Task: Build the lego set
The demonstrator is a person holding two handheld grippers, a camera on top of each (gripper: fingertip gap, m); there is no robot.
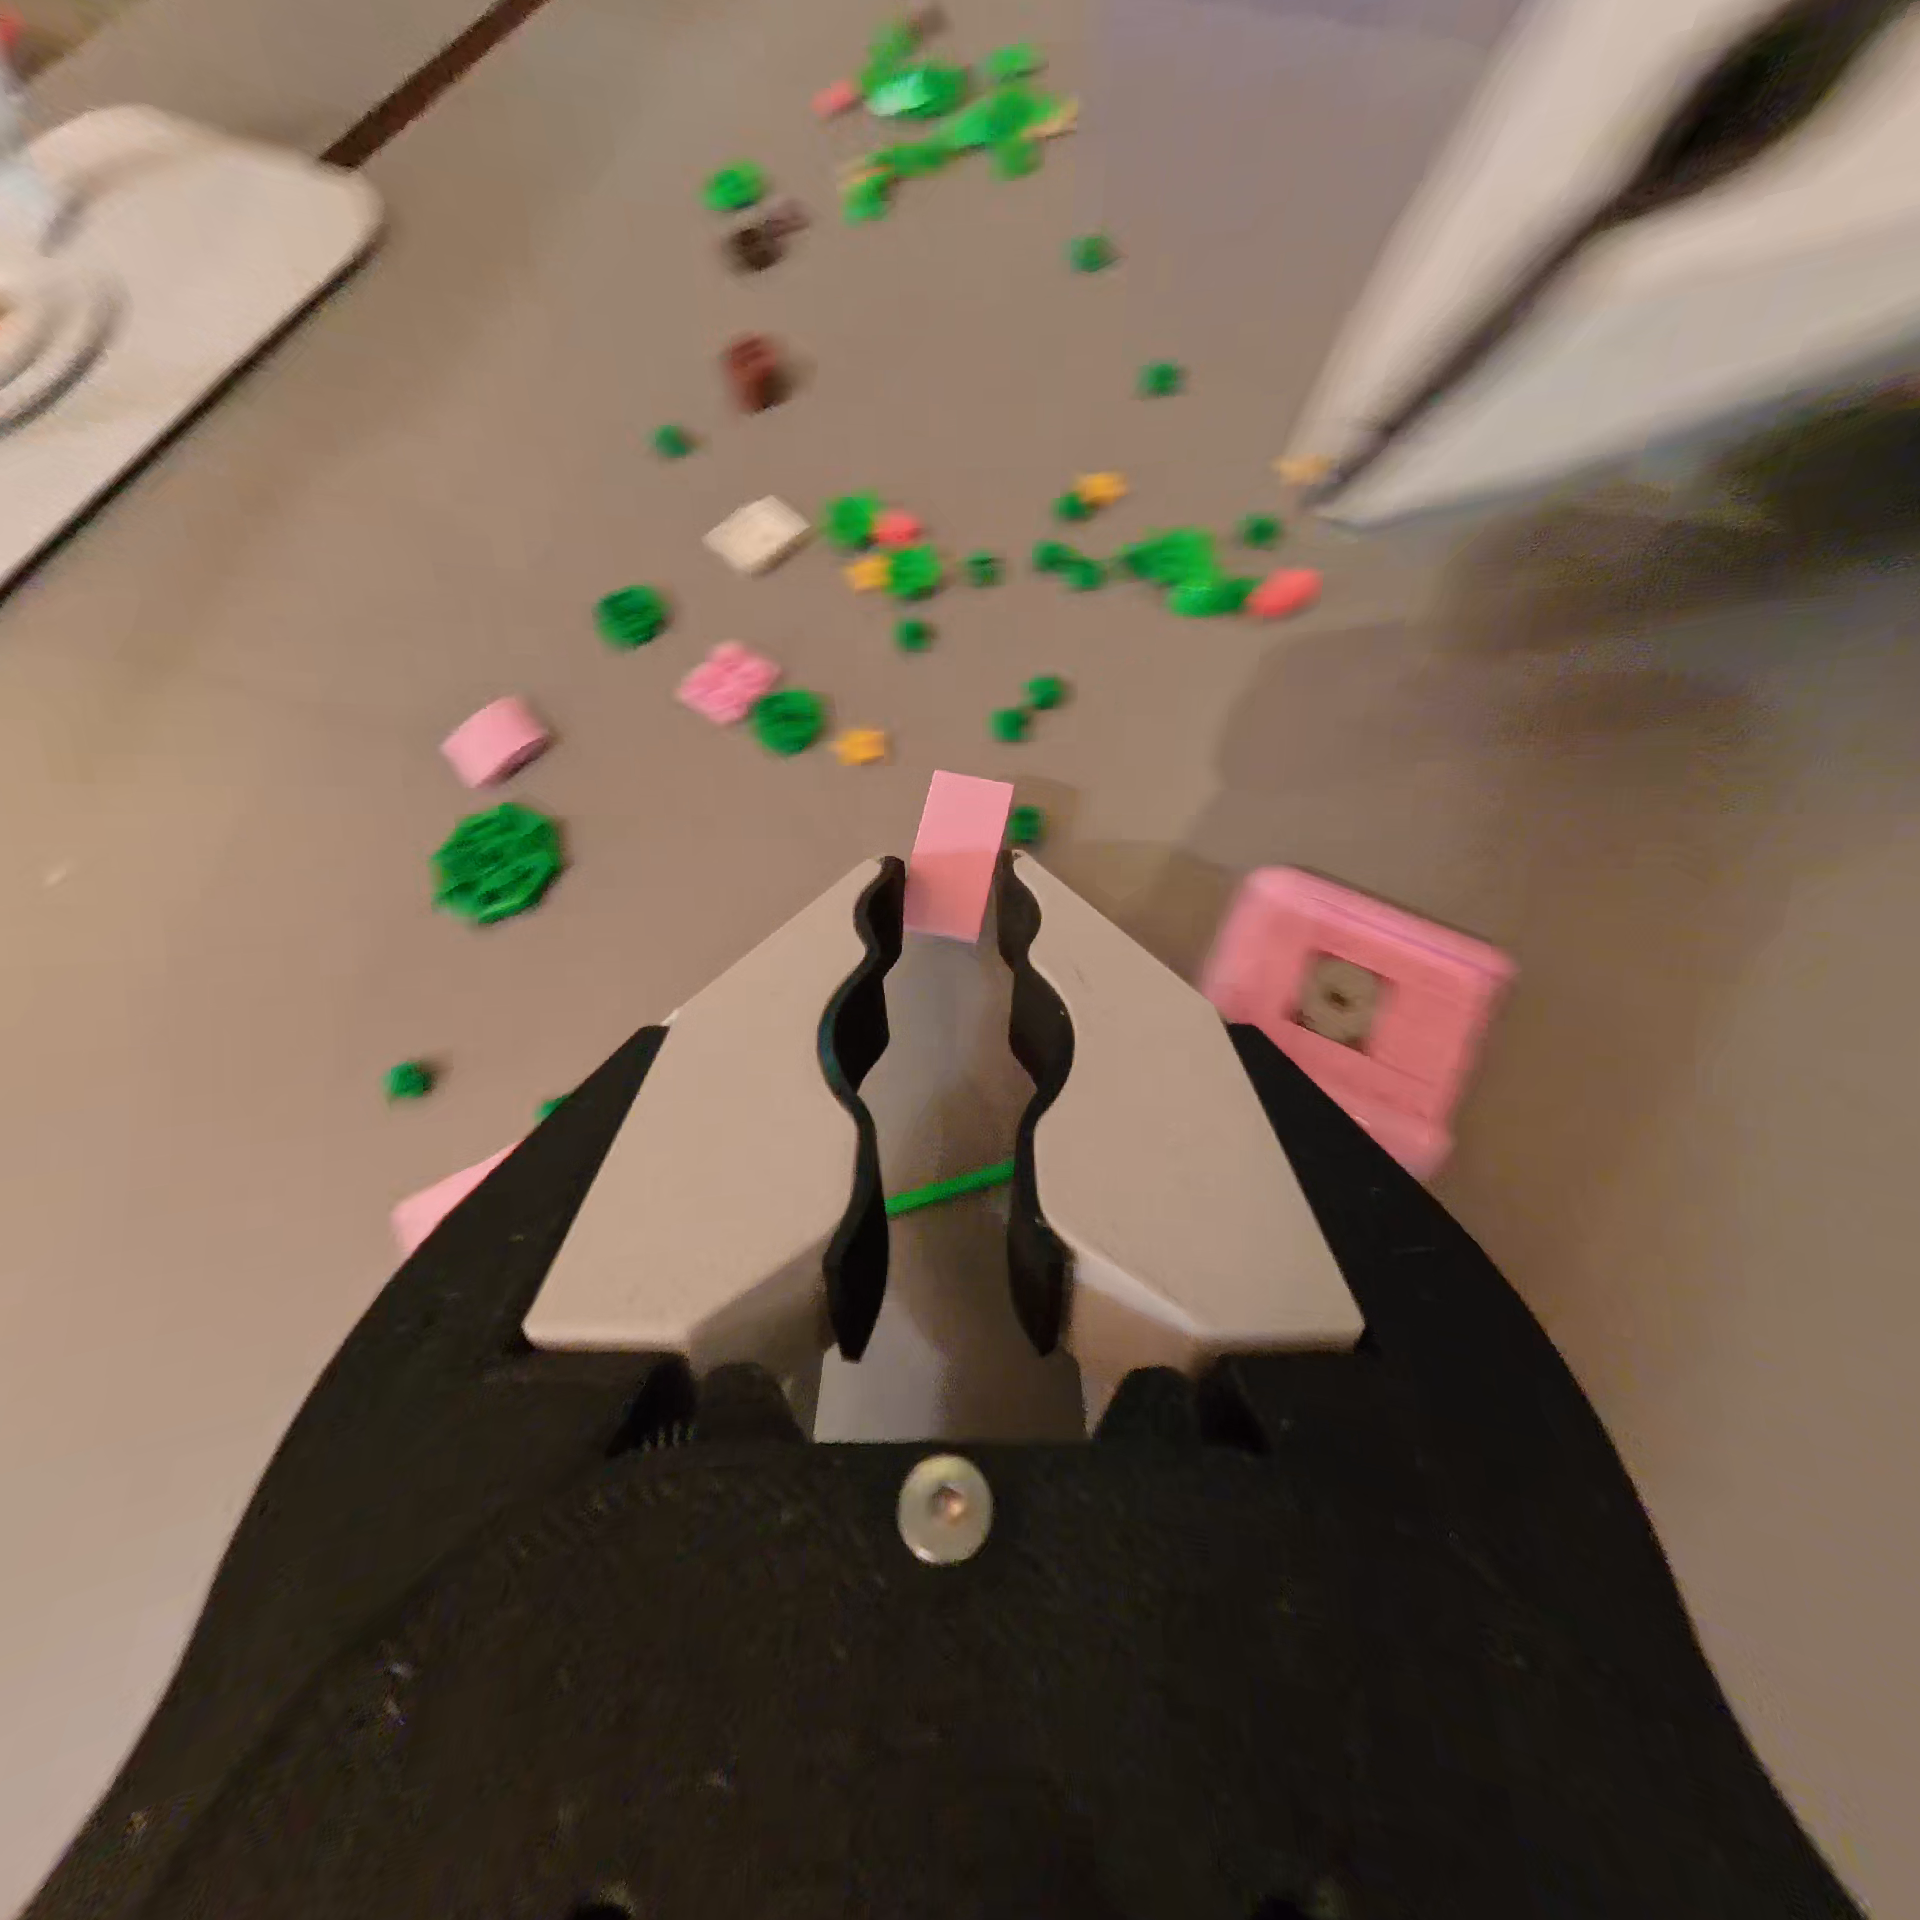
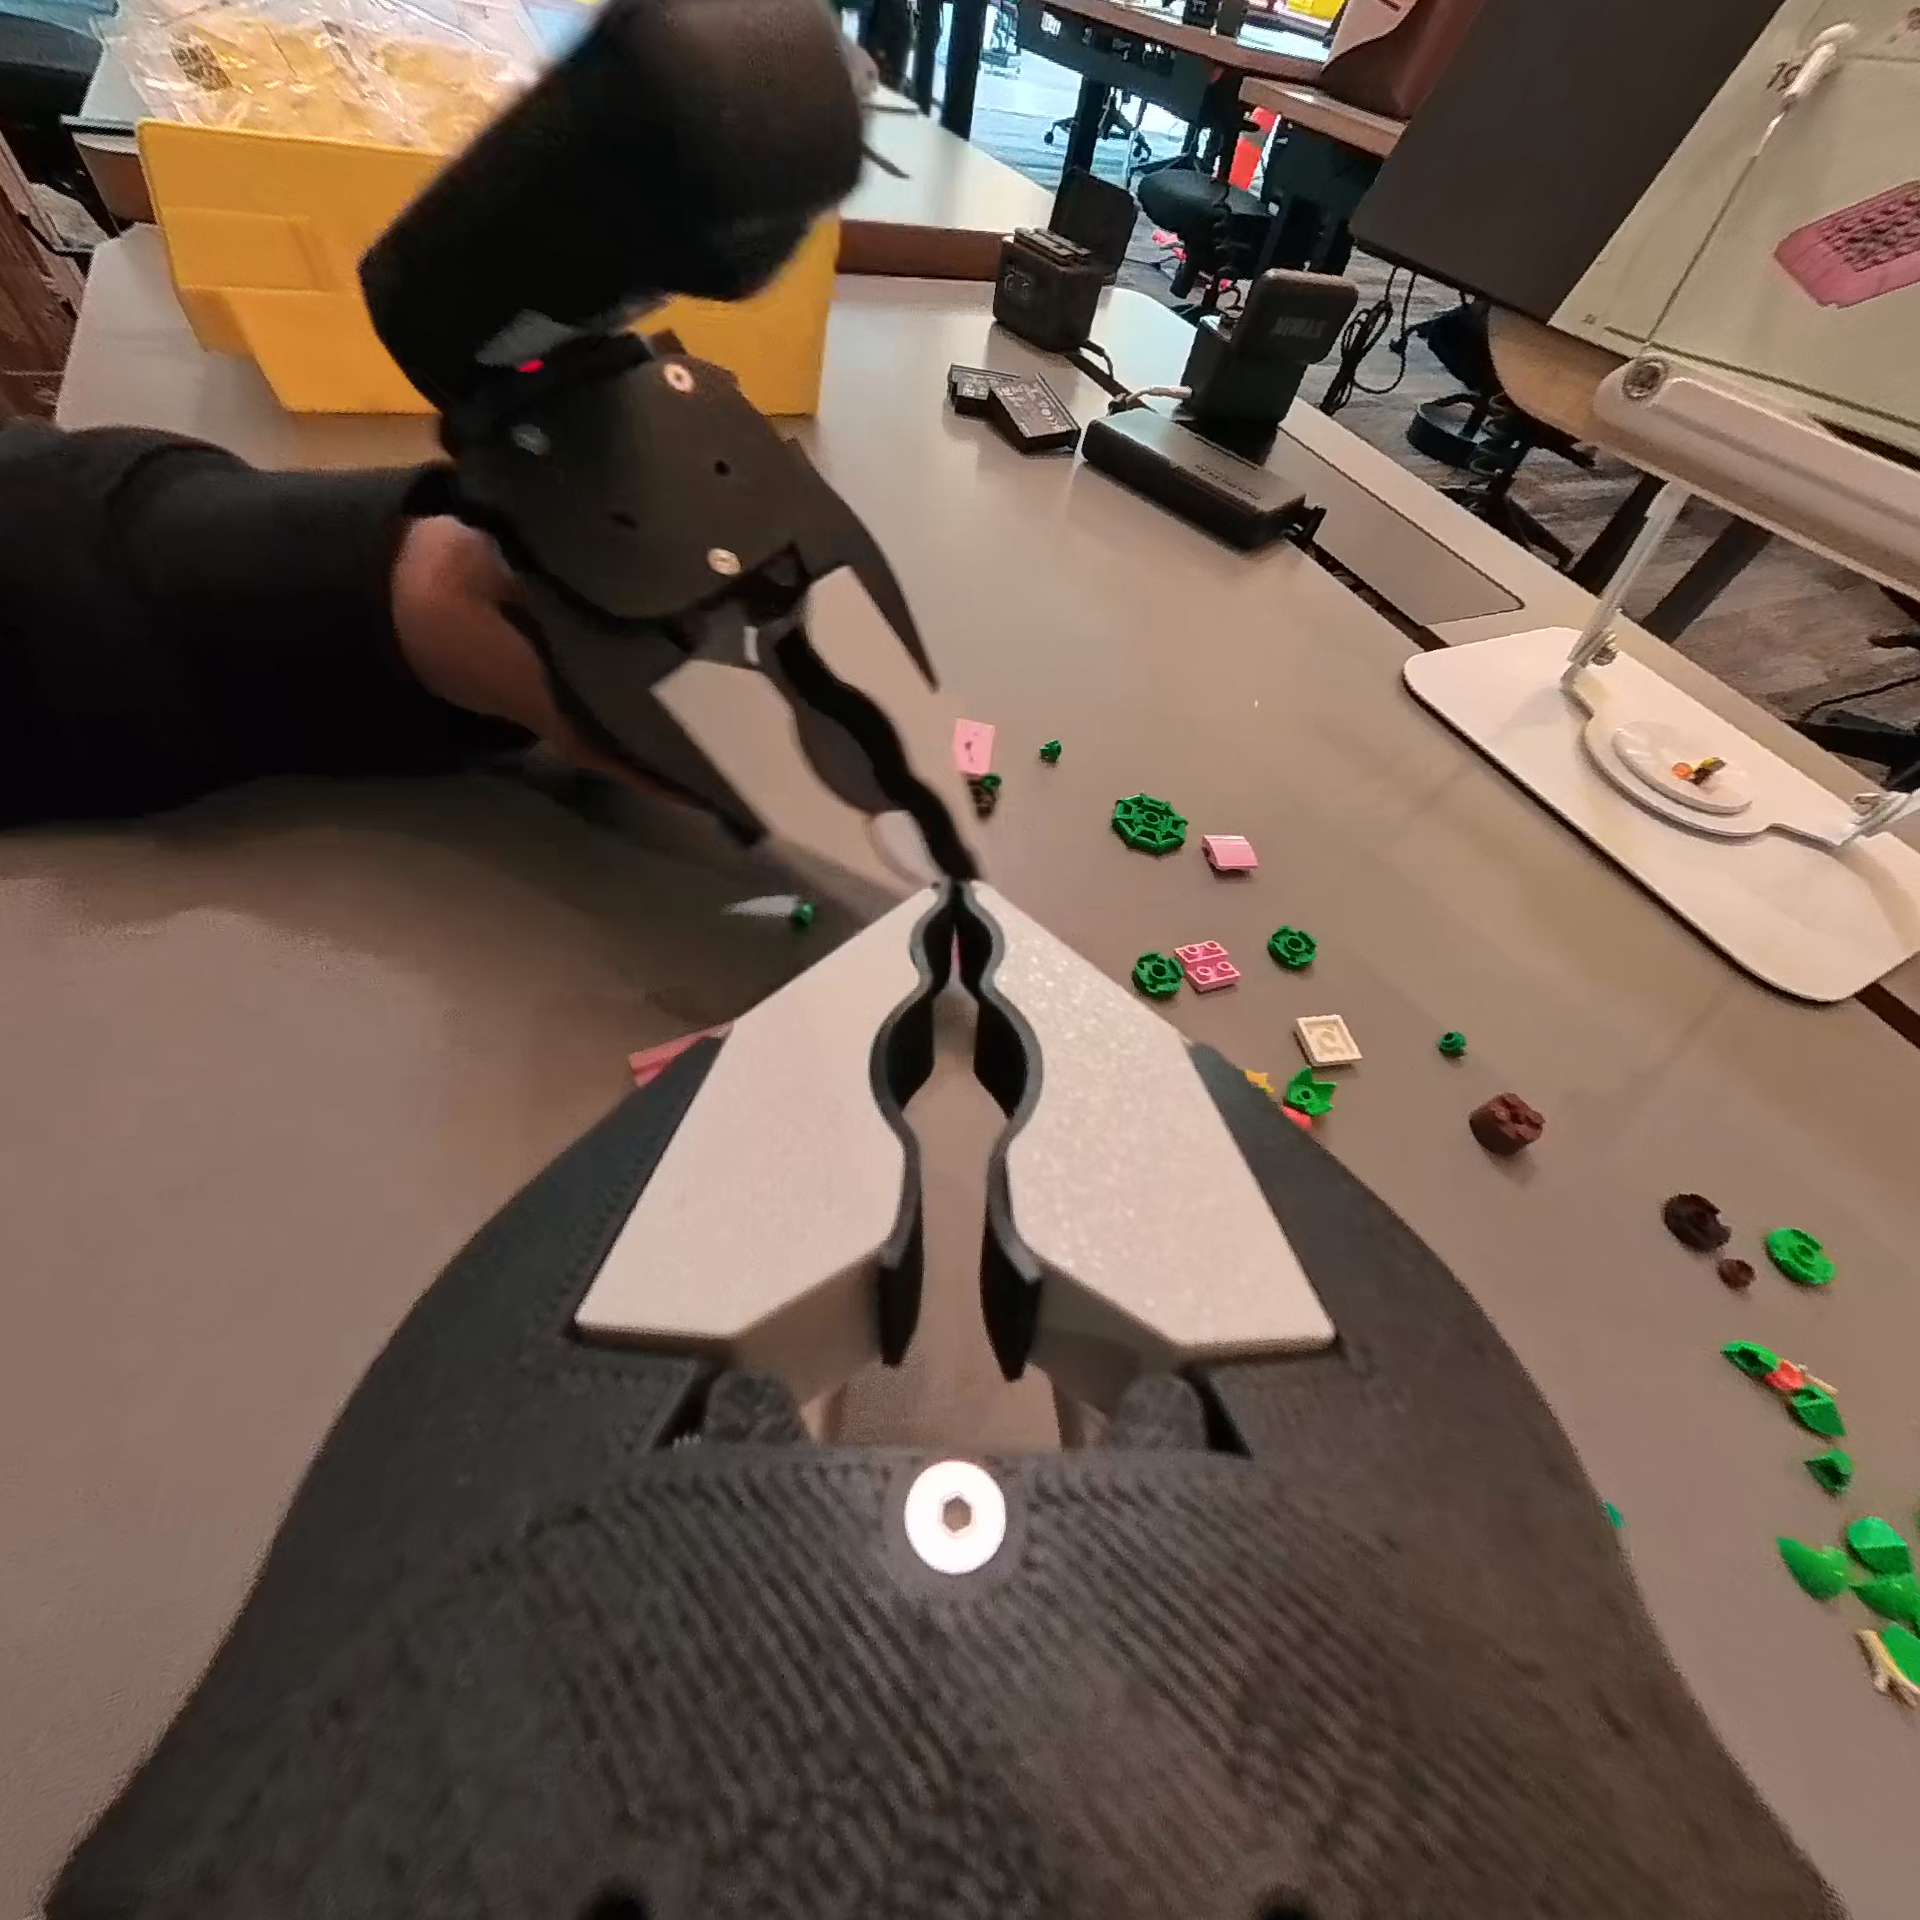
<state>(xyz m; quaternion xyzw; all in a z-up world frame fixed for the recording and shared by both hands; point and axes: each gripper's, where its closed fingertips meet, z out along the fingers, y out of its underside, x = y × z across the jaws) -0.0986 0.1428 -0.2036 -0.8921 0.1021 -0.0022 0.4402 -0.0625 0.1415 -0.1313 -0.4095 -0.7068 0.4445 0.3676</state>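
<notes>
My left gripper (image 1: 951,868) is shut on a small pink brick (image 1: 956,852) that stands up between its tips, above the grey table. A pink built block with a grey square inset (image 1: 1361,997) lies just to its right. In the right wrist view, the left gripper (image 2: 961,868) points down, tip to tip with my right gripper (image 2: 954,896). The right gripper's jaws are closed; a thin pink streak shows in the slit, and I cannot tell what it is. The right gripper shows blurred at the left wrist view's upper right (image 1: 1558,291).
Loose pieces are scattered on the table: a green web disc (image 2: 1148,824), a pink plate (image 2: 1205,964), a white tile (image 2: 1328,1039), brown pieces (image 2: 1507,1122) and green leaves (image 2: 1849,1558). A white stand base (image 2: 1662,831) is at the right. A yellow bin (image 2: 312,260) is at the back left. A black sleeve (image 2: 156,623) is at the left. Across from one pair of fingers to the other is roughly 8 cm. My right tips are about 15 cm from the pink plate (image 2: 1205,964), my left tips only 8 cm. My left wrist view (image 1: 725,680) looks at it from another angle.
</notes>
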